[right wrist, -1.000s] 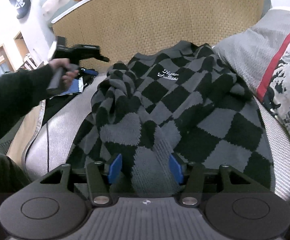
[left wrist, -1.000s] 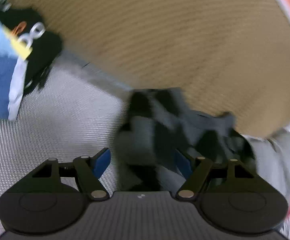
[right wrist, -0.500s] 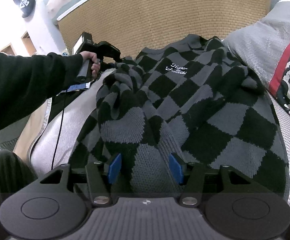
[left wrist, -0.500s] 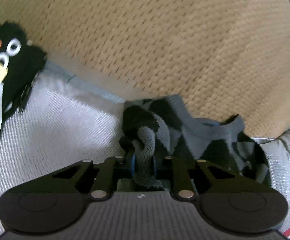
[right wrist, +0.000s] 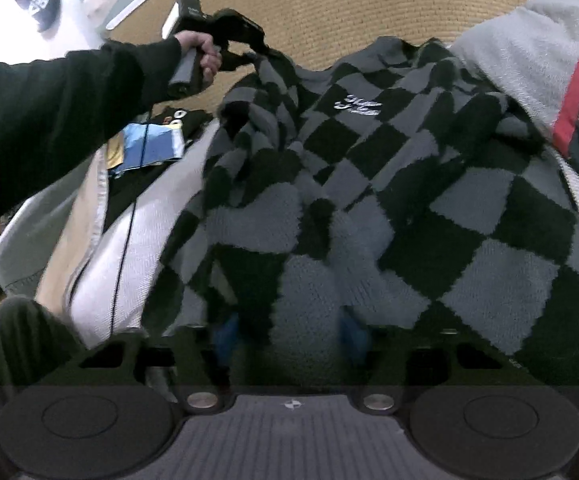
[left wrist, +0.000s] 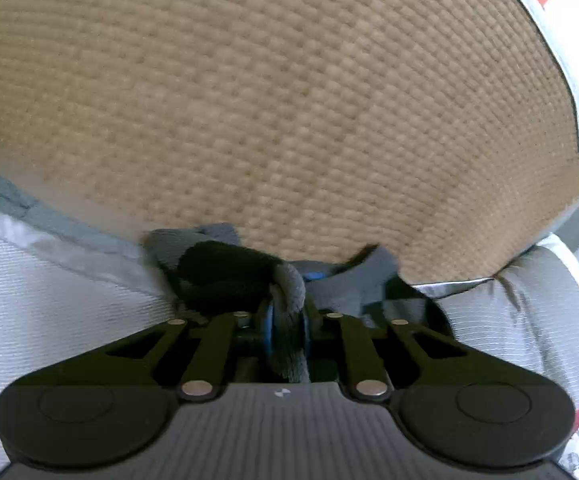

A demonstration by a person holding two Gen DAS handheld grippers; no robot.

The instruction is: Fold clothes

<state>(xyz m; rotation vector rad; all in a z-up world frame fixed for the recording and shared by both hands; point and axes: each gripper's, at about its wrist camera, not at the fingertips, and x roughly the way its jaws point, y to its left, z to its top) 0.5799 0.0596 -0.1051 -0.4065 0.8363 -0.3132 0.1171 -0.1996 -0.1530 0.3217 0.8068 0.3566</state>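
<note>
A black and grey checkered sweater lies on a pale grey bed cover, chest lettering up. My left gripper is shut on a fold of the sweater near its shoulder, close to the woven tan headboard. In the right wrist view the left gripper lifts that corner at the upper left. My right gripper is open, its blue pads on either side of the sweater's lower hem, with knit lying between them.
A grey pillow with a red stripe lies at the right. Blue and black items lie at the left on the bed cover. The headboard stands close behind the sweater.
My left gripper closed on the sweater's shoulder fold and has lifted it toward the headboard. The right gripper stays open at the hem, moved slightly forward.
</note>
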